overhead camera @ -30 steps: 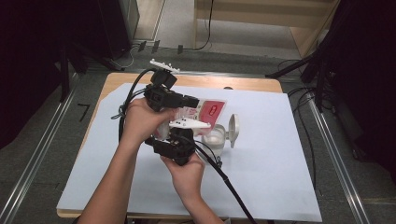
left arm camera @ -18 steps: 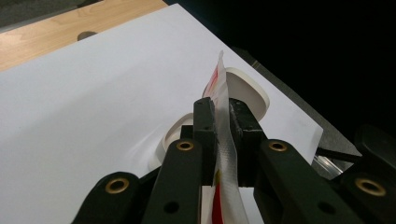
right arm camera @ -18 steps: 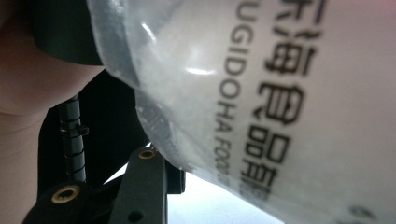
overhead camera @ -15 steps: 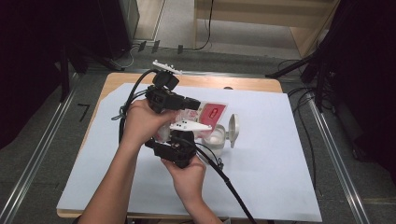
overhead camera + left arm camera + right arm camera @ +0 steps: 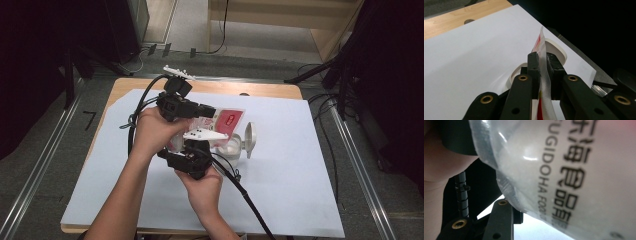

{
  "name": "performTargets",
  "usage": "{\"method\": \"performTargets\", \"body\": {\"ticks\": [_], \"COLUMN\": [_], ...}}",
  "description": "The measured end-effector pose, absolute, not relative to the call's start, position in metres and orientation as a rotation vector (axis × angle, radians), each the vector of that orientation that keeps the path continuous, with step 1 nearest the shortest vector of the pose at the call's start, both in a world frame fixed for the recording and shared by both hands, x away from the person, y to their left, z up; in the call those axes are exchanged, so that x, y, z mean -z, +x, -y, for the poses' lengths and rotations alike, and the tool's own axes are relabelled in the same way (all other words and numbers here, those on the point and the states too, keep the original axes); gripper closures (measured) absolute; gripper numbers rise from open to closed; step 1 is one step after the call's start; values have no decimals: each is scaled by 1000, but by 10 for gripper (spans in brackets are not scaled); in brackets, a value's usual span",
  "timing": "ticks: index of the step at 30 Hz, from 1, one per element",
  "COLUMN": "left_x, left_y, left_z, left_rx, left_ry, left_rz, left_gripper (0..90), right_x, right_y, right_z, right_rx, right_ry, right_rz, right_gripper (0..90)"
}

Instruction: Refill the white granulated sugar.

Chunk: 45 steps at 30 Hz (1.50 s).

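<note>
The left claw (image 5: 543,67) is clamped on the sealed edge of a clear plastic sachet (image 5: 541,50) printed in red, both black jaws pressed flat against the film, which stands up thin and edge-on between them and rises past their tips; in the high view this left claw (image 5: 212,111) points away from the person's left hand (image 5: 155,131) and the sachet (image 5: 227,119) spreads out from its tips, lifted above the table; just below and beyond the left claw's tips lies a white round container (image 5: 524,72) with its hinged lid (image 5: 555,48) swung open, and in the high view that container (image 5: 225,147) sits directly under the sachet, its lid (image 5: 250,139) standing at the far side; the right claw (image 5: 202,145) is held by the person's right hand (image 5: 202,185) close beneath the left claw, just beside the container; in the right gripper view the sachet (image 5: 574,177) hangs so close to the lens that black lettering covers most of the frame, one jaw shows at the lower left beside the film, and whether the right claw is apart or together cannot be told; around both claws spreads a white sheet (image 5: 280,190) covering the wooden table (image 5: 260,90), with black cables (image 5: 245,195) trailing back toward the person.
</note>
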State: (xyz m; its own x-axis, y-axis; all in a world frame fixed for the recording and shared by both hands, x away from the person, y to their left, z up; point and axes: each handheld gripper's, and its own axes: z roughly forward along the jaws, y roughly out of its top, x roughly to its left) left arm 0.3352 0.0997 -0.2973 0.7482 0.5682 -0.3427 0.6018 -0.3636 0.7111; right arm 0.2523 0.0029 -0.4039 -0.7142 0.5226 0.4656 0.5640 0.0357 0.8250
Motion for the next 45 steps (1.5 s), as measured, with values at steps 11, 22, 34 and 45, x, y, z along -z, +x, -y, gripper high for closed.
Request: {"method": "performTargets", "body": {"ticks": [11, 22, 34, 45], "left_x": [297, 293, 298, 296], "left_y": [334, 338, 340, 337], "left_z": [-102, -99, -96, -93], "left_rx": [20, -17, -9, -2], "left_ry": [2034, 2006, 2025, 2039], "left_rz": [-887, -907, -905, -883], "left_gripper": [837, 839, 839, 835], "right_x": [405, 400, 402, 402], "right_y": [256, 264, 263, 261], "right_z": [-3, 0, 3, 3], "right_rx": [1806, 1794, 1774, 1791], "right_ry": [-1148, -1139, -1139, -1139], "right_rz": [2249, 2245, 2201, 2171], "right_gripper": [639, 641, 638, 636]}}
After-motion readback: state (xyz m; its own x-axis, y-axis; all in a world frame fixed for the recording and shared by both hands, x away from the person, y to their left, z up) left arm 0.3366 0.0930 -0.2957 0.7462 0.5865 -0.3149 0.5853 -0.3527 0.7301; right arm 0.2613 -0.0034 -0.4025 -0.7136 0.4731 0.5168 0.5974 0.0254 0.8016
